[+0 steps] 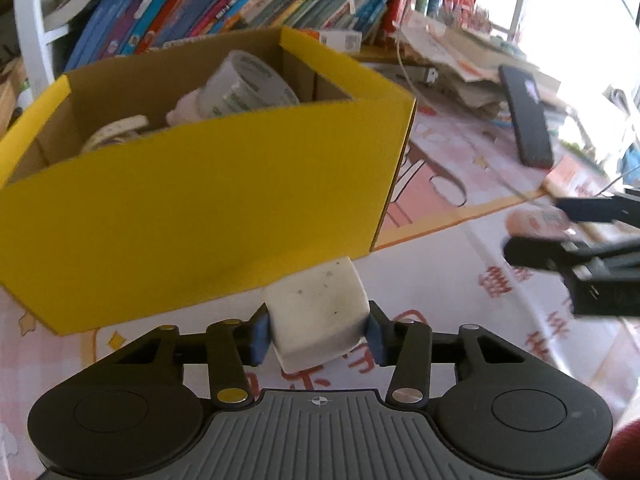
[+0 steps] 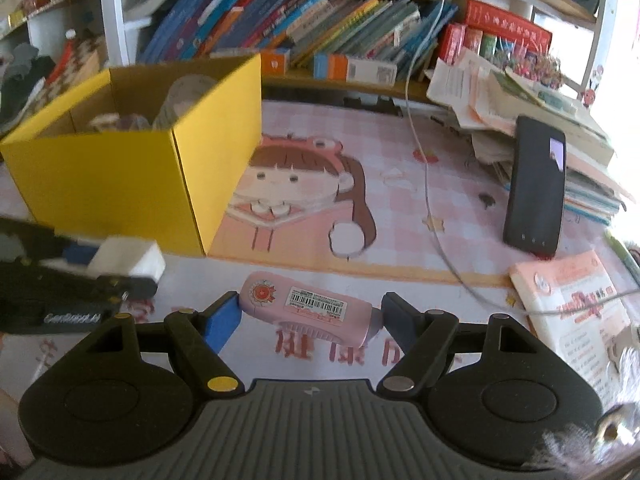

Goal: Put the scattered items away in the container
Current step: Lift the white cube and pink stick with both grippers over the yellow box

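So the left gripper (image 1: 318,334) is clamped on a white eraser block (image 1: 320,314), smudged with grey specks, held just in front of the yellow cardboard box (image 1: 200,208). The box already has a tape roll (image 1: 246,86) and a few other bits inside. The right gripper (image 2: 310,316) has both blue pads pressed against the ends of a pink correction-tape case (image 2: 312,308) with a barcode sticker, over the cartoon desk mat (image 2: 400,184). A black phone (image 2: 536,192) leans on a paper stack nearby.
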Available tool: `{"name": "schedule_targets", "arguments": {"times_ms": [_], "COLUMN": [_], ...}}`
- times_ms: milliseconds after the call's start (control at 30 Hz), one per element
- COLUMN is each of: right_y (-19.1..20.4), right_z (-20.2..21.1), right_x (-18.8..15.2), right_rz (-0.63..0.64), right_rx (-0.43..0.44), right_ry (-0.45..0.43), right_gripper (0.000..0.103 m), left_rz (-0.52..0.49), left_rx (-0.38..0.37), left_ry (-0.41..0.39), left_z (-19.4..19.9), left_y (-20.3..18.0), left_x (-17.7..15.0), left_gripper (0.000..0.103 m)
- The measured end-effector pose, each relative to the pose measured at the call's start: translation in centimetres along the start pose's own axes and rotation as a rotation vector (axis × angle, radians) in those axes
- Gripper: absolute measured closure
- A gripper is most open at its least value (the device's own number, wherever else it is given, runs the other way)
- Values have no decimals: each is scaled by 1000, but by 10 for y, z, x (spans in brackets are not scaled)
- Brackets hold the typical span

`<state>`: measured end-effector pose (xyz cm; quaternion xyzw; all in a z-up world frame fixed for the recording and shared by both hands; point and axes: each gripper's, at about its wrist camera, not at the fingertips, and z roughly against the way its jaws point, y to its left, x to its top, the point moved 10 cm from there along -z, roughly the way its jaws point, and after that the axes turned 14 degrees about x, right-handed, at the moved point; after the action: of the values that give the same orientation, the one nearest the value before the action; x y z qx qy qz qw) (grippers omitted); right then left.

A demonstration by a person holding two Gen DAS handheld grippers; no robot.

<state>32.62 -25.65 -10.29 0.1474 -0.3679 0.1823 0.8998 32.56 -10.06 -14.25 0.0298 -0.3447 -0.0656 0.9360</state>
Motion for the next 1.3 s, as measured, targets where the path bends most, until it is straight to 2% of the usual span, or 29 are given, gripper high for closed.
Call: {"name": "schedule_targets", "arguments": {"times_ms": [167,300,400,467,567,700,867,933,1067,1233,1300], "right_y": [8,19,33,44,67,102,128,129,125,126,126], "right_z": [6,12,16,18,11,-25,-72,-88,-114,-124,-128], "right_x": [33,73,108,130,154,158,153,149,139,139,137], "right_rz": [28,71,131,182,259,249,339,335,237,255,297], "right_rx": [46,102,146,174,231,381,444,457,512,511,483], "right_ry": [-57,-120,-175,-208,-217,-80,95,161,302,330,351], "right_gripper": [28,28,28,28,28,28,28,28,28,28,28], "left_rz": [-12,-38,-9,13,-1,-38,-103,-118,-110,-23,-42], "left_rx": [-12,-18,28,63,115,153,179,163,103,13,12], "left_ry": [-95,-245,-323,-332,-251,-164,-67,-17,70,152,173], "left_z": [43,89,106,106,82,56,35,26,9,-5,-10], "left_y": [10,18,41,62,86,105,120,122,122,130,129], "left_x": [18,55,87,101,109,108,99,94,84,80,78], "left_gripper": [60,60,60,60,60,60,60,60,60,60,60]}}
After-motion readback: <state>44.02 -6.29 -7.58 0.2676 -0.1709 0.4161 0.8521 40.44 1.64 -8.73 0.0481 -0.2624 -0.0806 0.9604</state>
